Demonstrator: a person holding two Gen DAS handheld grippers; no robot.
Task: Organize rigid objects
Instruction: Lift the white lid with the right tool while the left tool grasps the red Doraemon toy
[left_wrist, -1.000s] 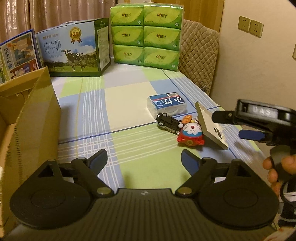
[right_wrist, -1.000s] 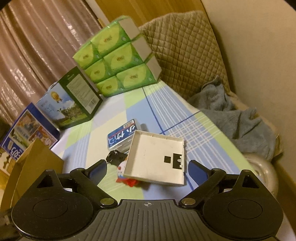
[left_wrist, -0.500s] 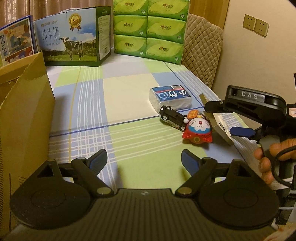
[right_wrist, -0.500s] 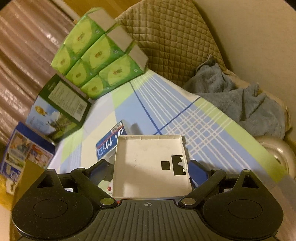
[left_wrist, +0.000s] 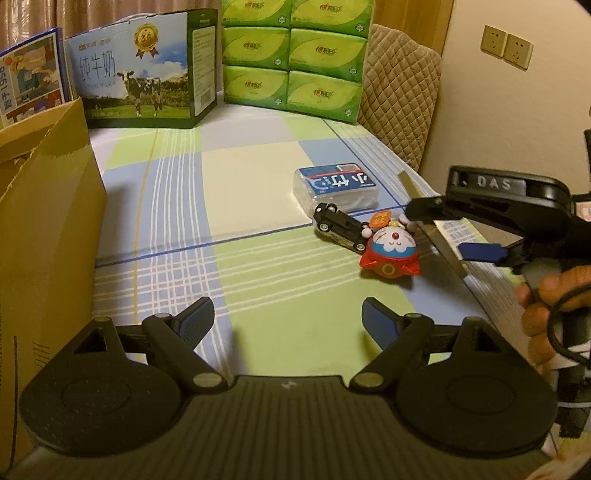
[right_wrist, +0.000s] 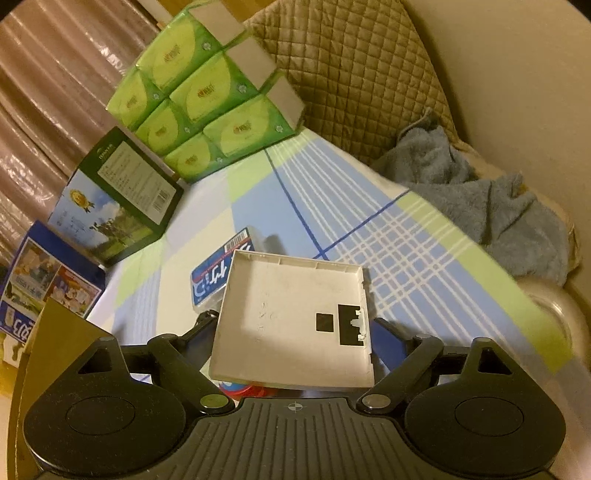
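Observation:
A flat white square plastic cover (right_wrist: 295, 317) lies tilted between the fingers of my right gripper (right_wrist: 293, 332); both fingers sit against its side edges, so the gripper is shut on it. In the left wrist view the cover (left_wrist: 432, 225) shows edge-on, with my right gripper (left_wrist: 454, 229) around it. Beside it lie a red and white Doraemon toy (left_wrist: 391, 251), a black toy car (left_wrist: 338, 226) and a blue-labelled clear box (left_wrist: 336, 186). My left gripper (left_wrist: 288, 321) is open and empty above the checked cloth.
An open cardboard box (left_wrist: 44, 229) stands at the left. A milk carton box (left_wrist: 144, 70), stacked green tissue packs (left_wrist: 291, 55) and a printed blue box (left_wrist: 31, 79) line the back. A quilted chair back (right_wrist: 354, 74) and a blue towel (right_wrist: 480, 199) are at the right.
My right gripper has moved forward over the white cover and closed in on its edges. The left view has shifted slightly closer to the toys.

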